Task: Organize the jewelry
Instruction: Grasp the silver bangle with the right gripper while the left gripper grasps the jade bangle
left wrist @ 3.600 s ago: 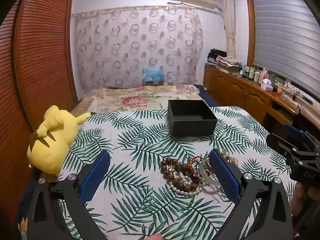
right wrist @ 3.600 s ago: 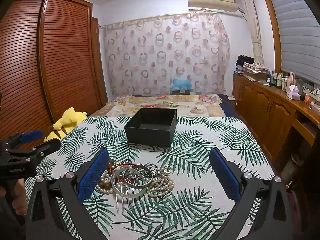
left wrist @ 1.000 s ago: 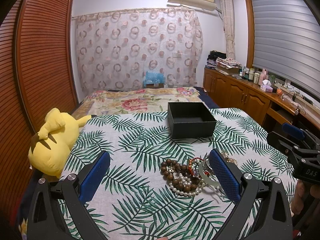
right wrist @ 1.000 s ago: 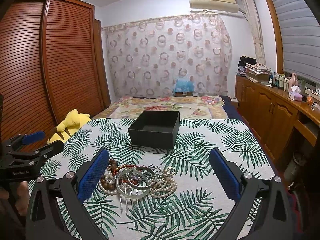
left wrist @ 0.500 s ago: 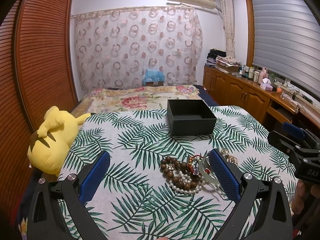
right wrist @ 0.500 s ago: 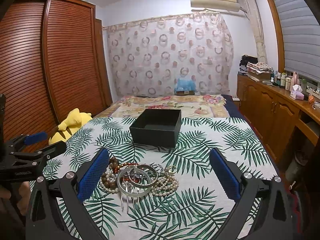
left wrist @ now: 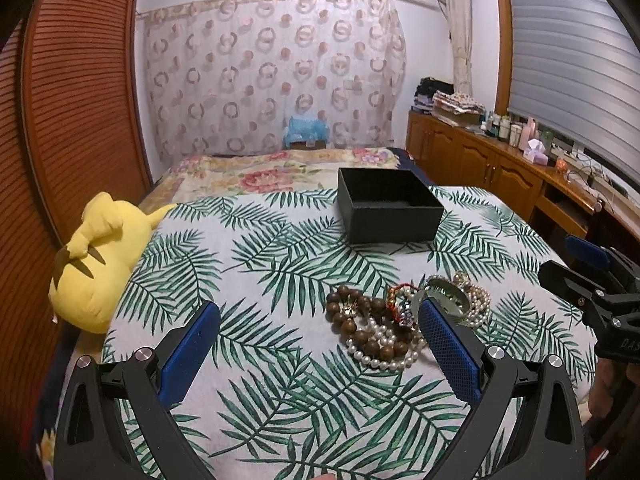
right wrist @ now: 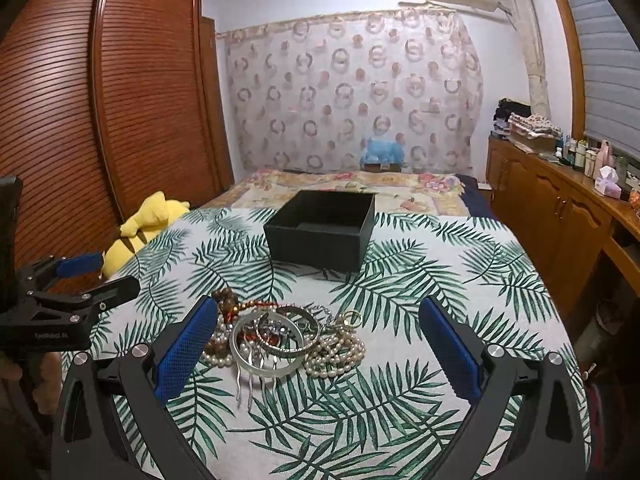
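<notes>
A heap of jewelry point(left wrist: 396, 322) lies on the palm-leaf cloth: brown wooden beads, pearl strands, a red cord bracelet, silver bangles and a hair comb. It also shows in the right wrist view point(right wrist: 280, 338). An open, empty black box point(left wrist: 386, 210) stands behind the heap, also in the right wrist view point(right wrist: 322, 230). My left gripper point(left wrist: 318, 344) is open and empty, hovering just left of the heap. My right gripper point(right wrist: 318, 342) is open and empty, hovering just right of the heap.
A yellow plush toy point(left wrist: 96, 264) lies at the cloth's left edge. A floral bed cover point(left wrist: 280, 168) stretches behind the box. Wooden cabinets point(left wrist: 500, 176) with bottles run along the right wall. A wooden wardrobe point(right wrist: 120, 120) stands on the left.
Both grippers have dipped and drifted slightly toward the heap. Nothing has been taken hold of.
</notes>
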`<state>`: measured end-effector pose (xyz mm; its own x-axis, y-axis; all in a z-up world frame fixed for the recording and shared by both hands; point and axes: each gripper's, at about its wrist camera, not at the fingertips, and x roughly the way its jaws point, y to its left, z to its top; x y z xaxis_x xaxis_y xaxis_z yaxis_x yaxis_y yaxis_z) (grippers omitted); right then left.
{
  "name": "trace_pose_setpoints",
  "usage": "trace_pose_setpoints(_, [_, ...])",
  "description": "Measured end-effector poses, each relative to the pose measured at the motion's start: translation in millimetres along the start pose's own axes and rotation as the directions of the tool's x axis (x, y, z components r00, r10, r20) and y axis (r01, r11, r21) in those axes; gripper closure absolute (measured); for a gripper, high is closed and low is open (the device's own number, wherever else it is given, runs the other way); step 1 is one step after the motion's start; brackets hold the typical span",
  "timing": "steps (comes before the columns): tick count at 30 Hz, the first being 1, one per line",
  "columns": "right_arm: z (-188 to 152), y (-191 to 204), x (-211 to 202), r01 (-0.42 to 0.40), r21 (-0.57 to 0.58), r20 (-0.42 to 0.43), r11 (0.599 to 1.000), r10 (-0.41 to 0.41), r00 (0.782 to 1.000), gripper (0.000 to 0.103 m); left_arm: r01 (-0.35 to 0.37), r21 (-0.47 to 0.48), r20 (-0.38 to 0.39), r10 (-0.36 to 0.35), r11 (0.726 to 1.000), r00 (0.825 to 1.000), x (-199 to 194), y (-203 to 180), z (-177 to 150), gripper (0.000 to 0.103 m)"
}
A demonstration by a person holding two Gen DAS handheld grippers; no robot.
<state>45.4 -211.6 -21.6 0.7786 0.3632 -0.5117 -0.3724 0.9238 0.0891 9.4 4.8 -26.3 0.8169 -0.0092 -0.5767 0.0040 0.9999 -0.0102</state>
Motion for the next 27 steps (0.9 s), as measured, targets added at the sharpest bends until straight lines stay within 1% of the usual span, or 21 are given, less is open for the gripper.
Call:
trace_pose_setpoints(2, [-3,-1,6,-0.022,-0.009,-0.019,1.0,0.022,1.0,0.003,0.002,-0.001,-0.01,-0.002,1.0,1.0,3,2,-1,0.007])
trace_pose_setpoints(8, [-8,4,30,-0.09,-0.042,-0.103,0.995,0.086,0.991,0.012,0.016,0.003,-0.053,-0.016,1.0,0.998,14,6,-8,0.007])
trace_pose_setpoints(10, [-12,7,41,-0.114,-0.049,-0.137,0.992,0.107,0.985,0.017,0.02,0.006,-0.065,-0.019,1.0,0.998,17,7,-9,0.007])
trace_pose_setpoints(12, [-13,7,52,-0.133,-0.053,-0.171,0.99,0.123,0.978,0.02,0.024,0.008,-0.077,-0.024,1.0,0.997,20,8,-11,0.007])
trace_pose_setpoints(13, [-14,6,58,-0.142,-0.057,-0.187,0.988,0.129,0.974,0.023,0.027,0.009,-0.083,-0.026,1.0,0.996,22,9,-12,0.007])
trace_pose_setpoints(16, [-14,7,72,-0.164,-0.066,-0.229,0.984,0.145,0.962,0.027,0.037,0.011,-0.106,-0.036,0.999,0.994,29,10,-16,0.007])
trace_pose_setpoints(22, [-14,10,95,-0.201,-0.085,-0.305,0.976,0.166,0.938,0.028,0.065,0.01,-0.143,-0.062,0.998,0.988,39,11,-24,0.007])
trace_pose_setpoints(27, [-14,14,104,-0.213,-0.096,-0.34,0.972,0.169,0.925,0.03,0.081,0.008,-0.155,-0.079,0.997,0.985,42,11,-26,0.007])
